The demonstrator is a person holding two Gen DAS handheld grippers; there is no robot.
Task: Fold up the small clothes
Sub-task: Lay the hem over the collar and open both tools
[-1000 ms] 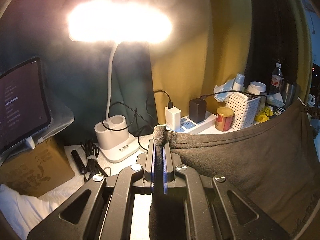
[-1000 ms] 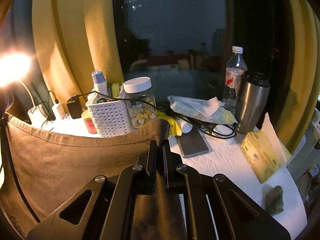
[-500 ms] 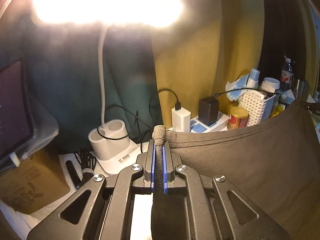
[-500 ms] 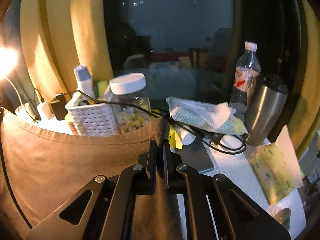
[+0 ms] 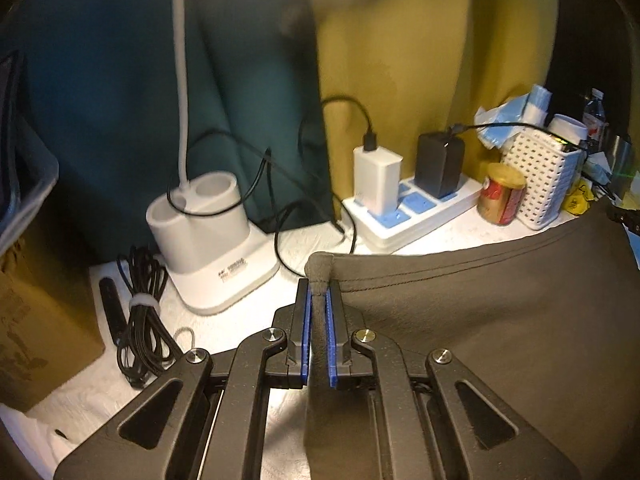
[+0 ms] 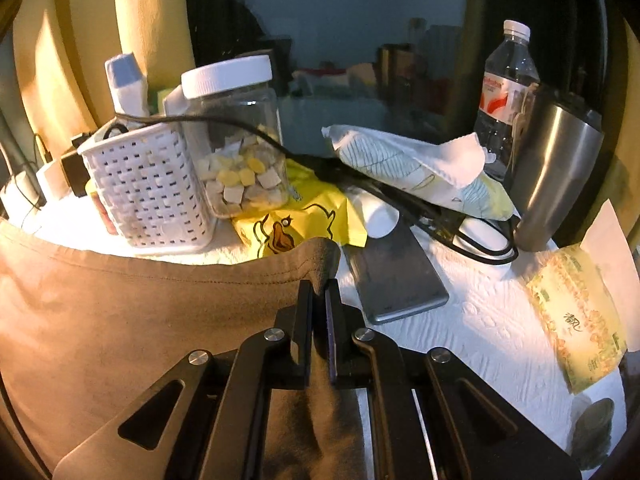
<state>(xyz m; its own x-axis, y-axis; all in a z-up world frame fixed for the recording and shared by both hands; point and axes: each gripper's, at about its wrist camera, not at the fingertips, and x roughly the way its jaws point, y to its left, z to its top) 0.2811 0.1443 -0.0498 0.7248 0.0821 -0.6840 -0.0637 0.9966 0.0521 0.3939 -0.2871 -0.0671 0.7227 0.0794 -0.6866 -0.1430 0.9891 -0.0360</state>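
A dark grey-brown garment (image 5: 500, 320) hangs stretched between my two grippers above the white table. My left gripper (image 5: 319, 288) is shut on its left hemmed corner, which pokes up between the blue pads. The cloth runs right toward the other gripper. In the right wrist view the same garment (image 6: 140, 312) spreads to the left, lit orange. My right gripper (image 6: 320, 286) is shut on its right corner, which bunches above the fingertips. The lower part of the garment is hidden below both views.
At the back stand a white lamp base (image 5: 208, 232), a power strip with chargers (image 5: 404, 208), a red can (image 5: 502, 200), a white basket (image 6: 148, 188), a jar (image 6: 236, 140), a phone (image 6: 392, 272), a steel tumbler (image 6: 556, 172) and a water bottle (image 6: 508, 80). A cardboard box (image 5: 36, 320) and coiled cable (image 5: 140, 312) sit left.
Both grippers have moved forward and down toward the back of the table with the garment still held. The lamp head has left the left wrist view; the clutter looks closer.
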